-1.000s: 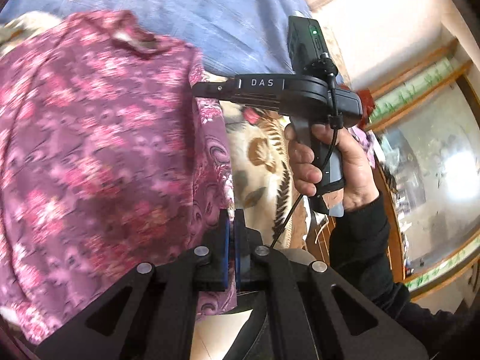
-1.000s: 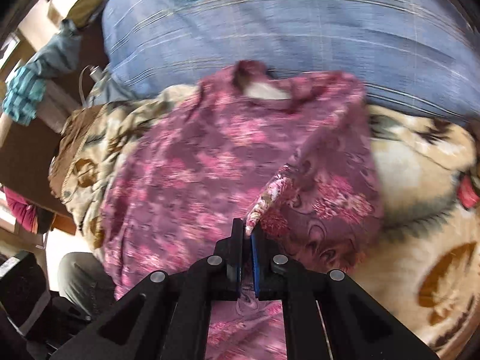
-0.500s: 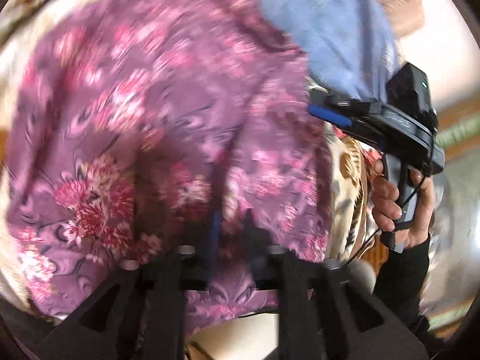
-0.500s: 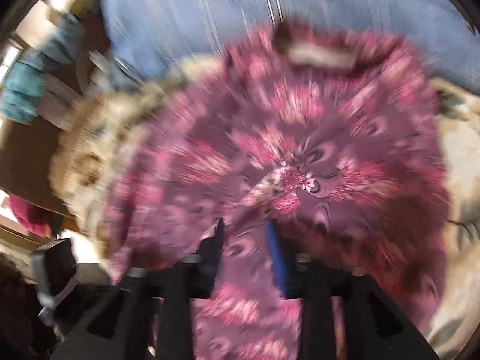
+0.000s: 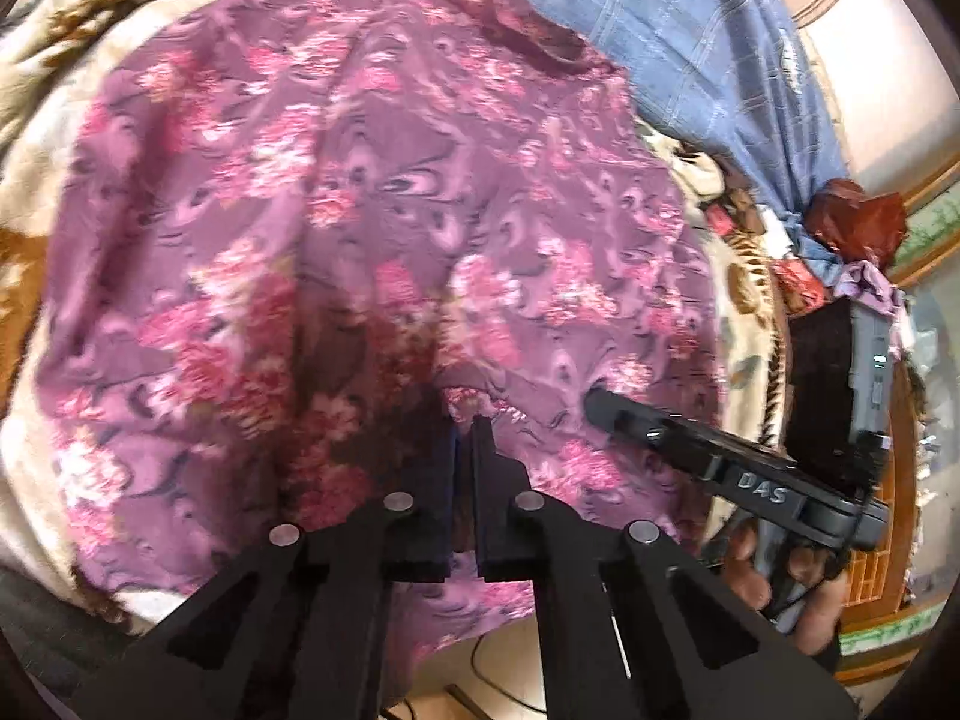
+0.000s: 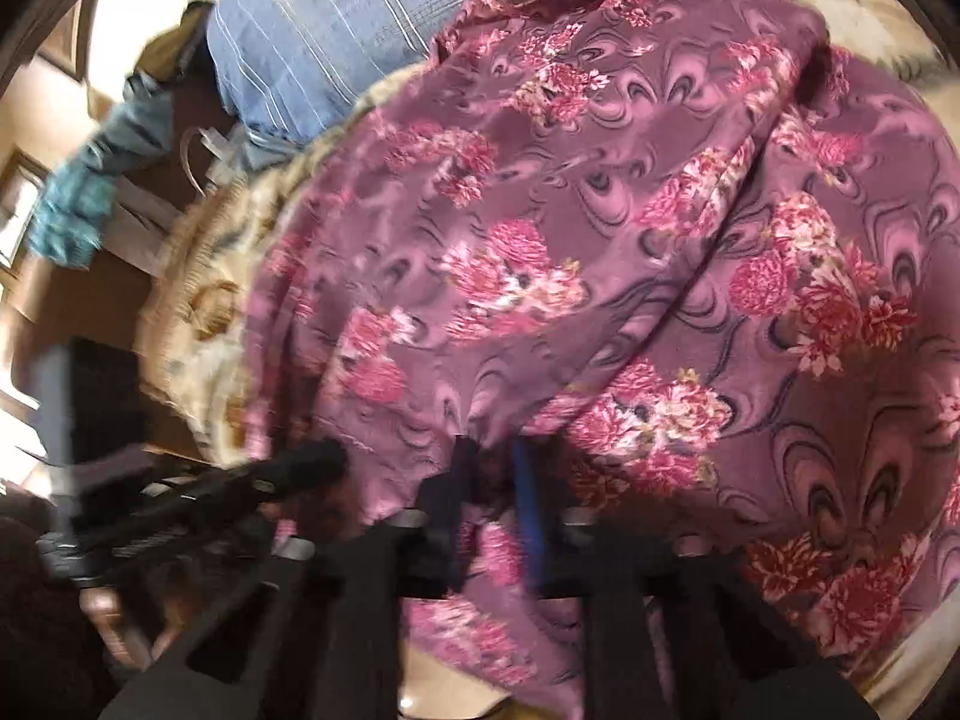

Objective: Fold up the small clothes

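A purple garment with pink flowers [image 5: 390, 210] lies spread on a bed, its collar at the far end. My left gripper [image 5: 463, 426] is shut on a pinch of fabric at the near hem. Just to its right my right gripper [image 5: 597, 405] presses its tips into the same hem. In the right wrist view the garment [image 6: 600, 240] fills the frame, and my right gripper [image 6: 492, 462] has its jaws closing, with hem fabric gathered between them and puckering at the tips. The left gripper [image 6: 330, 456] shows there at the lower left. The view is blurred.
A beige patterned blanket [image 5: 36, 138] lies under the garment. Blue checked cloth [image 5: 690, 30] covers the far end of the bed. A red cloth [image 5: 852, 216] sits at the right edge, and a teal cloth [image 6: 66, 222] hangs at the left. A hand [image 5: 780, 588] holds the right gripper.
Both grippers let go of the fabric they held, dropped toward the near hem and closed again on it. The sleeve that the right gripper carried now lies folded over the garment.
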`<state>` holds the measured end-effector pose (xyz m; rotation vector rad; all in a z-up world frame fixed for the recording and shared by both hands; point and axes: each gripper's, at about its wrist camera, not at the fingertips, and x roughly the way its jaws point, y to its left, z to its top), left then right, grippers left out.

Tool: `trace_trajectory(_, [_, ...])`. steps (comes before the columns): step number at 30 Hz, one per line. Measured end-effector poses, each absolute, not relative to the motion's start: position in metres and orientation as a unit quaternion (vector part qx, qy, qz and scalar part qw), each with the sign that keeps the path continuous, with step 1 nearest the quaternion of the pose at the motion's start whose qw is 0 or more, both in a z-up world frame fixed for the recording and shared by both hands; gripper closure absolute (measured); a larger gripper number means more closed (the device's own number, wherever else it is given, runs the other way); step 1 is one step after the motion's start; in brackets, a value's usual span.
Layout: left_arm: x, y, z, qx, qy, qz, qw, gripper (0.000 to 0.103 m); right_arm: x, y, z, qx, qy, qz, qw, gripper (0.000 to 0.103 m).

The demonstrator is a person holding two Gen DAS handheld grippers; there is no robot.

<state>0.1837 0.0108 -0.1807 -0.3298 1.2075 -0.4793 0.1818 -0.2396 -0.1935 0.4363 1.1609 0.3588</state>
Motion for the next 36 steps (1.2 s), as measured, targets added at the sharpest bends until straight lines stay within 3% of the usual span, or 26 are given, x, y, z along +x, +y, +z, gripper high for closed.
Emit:
trace_trajectory(3, [0.155, 0.034, -0.149, -0.176, 0.523, -0.226, 0.802, 0.097, 0.166, -0.238, -0.164, 0.201, 0.521, 0.161, 0.814, 0.085])
trace_trajectory(4, [0.148, 0.039, -0.141, -0.181, 0.511, -0.226, 0.809, 0.087, 0.153, -0.236, -0.144, 0.183, 0.496, 0.154, 0.835, 0.081])
trace_trajectory(5, [0.139, 0.048, -0.132, -0.185, 0.499, -0.220, 0.817, 0.070, 0.144, -0.236, -0.133, 0.174, 0.480, 0.155, 0.846, 0.055])
trace_trajectory(6, [0.130, 0.059, -0.126, -0.195, 0.489, -0.204, 0.825, 0.063, 0.135, -0.234, -0.124, 0.170, 0.467, 0.164, 0.852, 0.035])
trace_trajectory(7, [0.125, 0.069, -0.123, -0.207, 0.481, -0.192, 0.830, 0.060, 0.127, -0.233, -0.117, 0.173, 0.455, 0.174, 0.856, 0.034])
trace_trajectory(16, [0.140, 0.130, -0.126, -0.261, 0.469, -0.102, 0.838, 0.060, 0.143, -0.189, -0.120, 0.236, 0.458, 0.279, 0.811, 0.039])
trace_trajectory(23, [0.176, 0.131, -0.124, -0.244, 0.451, -0.094, 0.853, 0.057, 0.154, -0.155, -0.120, 0.212, 0.475, 0.297, 0.801, 0.052])
trace_trajectory(36, [0.196, 0.153, -0.157, -0.314, 0.470, -0.086, 0.821, 0.057, 0.190, -0.110, -0.145, 0.176, 0.512, 0.303, 0.784, 0.062])
